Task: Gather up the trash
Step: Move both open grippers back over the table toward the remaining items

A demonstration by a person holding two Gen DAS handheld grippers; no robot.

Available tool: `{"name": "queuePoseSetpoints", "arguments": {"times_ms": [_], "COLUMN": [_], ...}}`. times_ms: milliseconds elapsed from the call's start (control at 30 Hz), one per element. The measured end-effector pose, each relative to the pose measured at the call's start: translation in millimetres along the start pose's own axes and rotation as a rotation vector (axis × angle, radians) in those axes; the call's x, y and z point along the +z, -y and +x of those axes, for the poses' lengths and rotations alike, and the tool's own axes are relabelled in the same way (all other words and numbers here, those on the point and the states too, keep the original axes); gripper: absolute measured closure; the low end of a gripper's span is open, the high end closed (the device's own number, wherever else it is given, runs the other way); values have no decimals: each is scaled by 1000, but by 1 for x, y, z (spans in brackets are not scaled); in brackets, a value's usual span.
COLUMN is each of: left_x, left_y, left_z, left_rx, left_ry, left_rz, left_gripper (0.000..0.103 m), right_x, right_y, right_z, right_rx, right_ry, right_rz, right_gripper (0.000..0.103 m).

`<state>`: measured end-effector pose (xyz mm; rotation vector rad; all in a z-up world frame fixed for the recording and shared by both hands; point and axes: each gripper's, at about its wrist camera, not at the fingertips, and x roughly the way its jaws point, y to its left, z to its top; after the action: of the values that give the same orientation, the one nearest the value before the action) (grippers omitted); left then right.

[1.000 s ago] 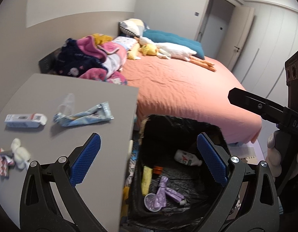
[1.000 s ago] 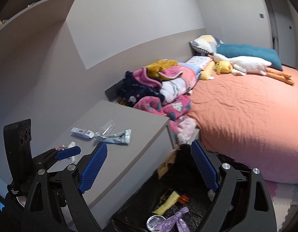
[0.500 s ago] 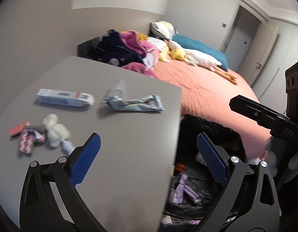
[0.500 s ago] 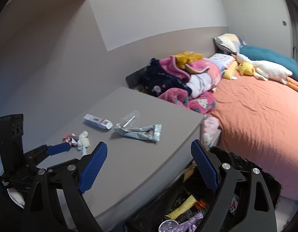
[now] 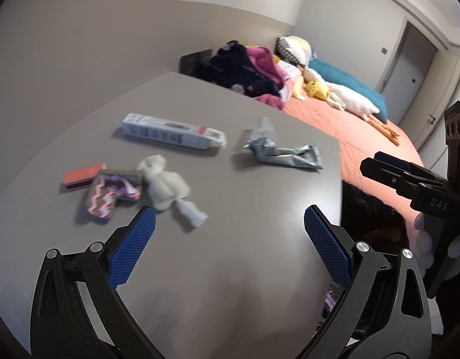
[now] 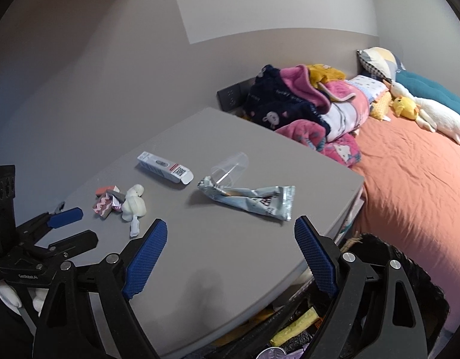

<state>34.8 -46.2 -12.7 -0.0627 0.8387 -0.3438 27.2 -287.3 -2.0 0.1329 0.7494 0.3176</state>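
While both grippers, left (image 5: 230, 233) and right (image 6: 230, 254), are held wide open and empty above table (image 6: 218, 266), "DAS" is read on right gripper; wrapper (image 6: 250, 199), box (image 6: 165, 169), tissue (image 6: 134, 203) lie on table; bin (image 6: 409, 272) beside.

Box (image 6: 165, 167) behind wad (image 6: 134, 200) on table (image 6: 215, 263) — wrapper (image 6: 250, 198) right, bin (image 6: 409, 272) beyond edge.

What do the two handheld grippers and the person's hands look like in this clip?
Both the left gripper and the right gripper have black angular frames with silver screw heads and blue cross-hatched finger pads. White lettering "DAS" marks the right one's body. Its holding hand wears a white glove.
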Motion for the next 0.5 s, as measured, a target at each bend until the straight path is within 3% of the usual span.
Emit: {"name": "queuePoseSetpoints", "arguments": {"times_ms": [67, 500], "left_x": [-2, -4], "left_y": [-10, -54], "left_z": [2, 14], "left_rx": [12, 75], "left_ry": [-11, -37], "left_rz": [-16, -72], "left_gripper": [7, 7], "right_x": [2, 14], "right_y": [-4, -21], "right_z": [11, 60], "right_rx": [4, -4], "right_ry": [-23, -95], "right_rz": [-8, -47], "right_gripper": [23, 26]}}
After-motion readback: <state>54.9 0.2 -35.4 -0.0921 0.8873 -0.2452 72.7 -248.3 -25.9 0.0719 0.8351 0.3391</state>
